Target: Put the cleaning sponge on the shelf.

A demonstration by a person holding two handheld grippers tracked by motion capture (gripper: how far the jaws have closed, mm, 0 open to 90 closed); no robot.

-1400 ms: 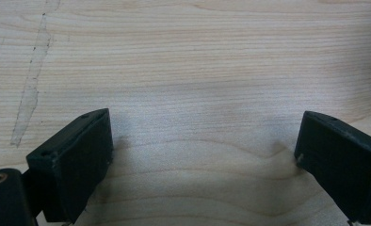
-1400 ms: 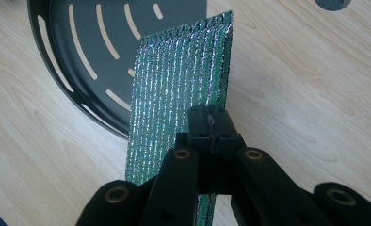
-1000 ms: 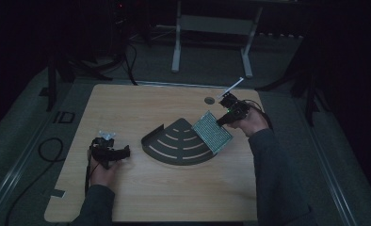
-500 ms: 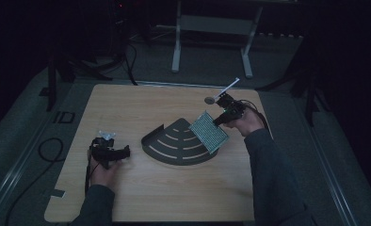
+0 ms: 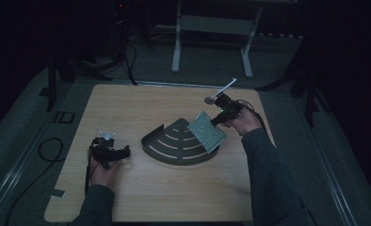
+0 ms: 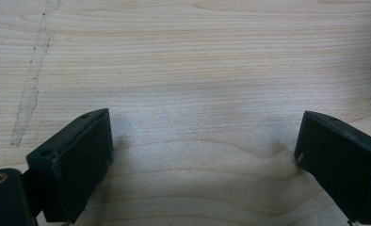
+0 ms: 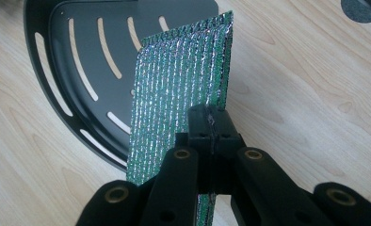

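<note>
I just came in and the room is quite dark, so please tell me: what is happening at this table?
A person works with a gripper in each hand. The right gripper has its jaws shut on a glittery green scouring pad, holding it tilted above the edge of a black quarter-round slotted tray. The left gripper rests over the bare wooden table, jaws open and holding nothing.

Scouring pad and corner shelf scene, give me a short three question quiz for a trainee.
1. True or false: the right tool is shut on the scouring pad.
2. What lies between the jaws of the left tool? A) a sponge B) nothing but bare table C) a spoon
3. Name the dark slotted thing under the pad's far end.

Key: 1 true. 2 B. 3 The quarter-round black shelf tray.
</note>
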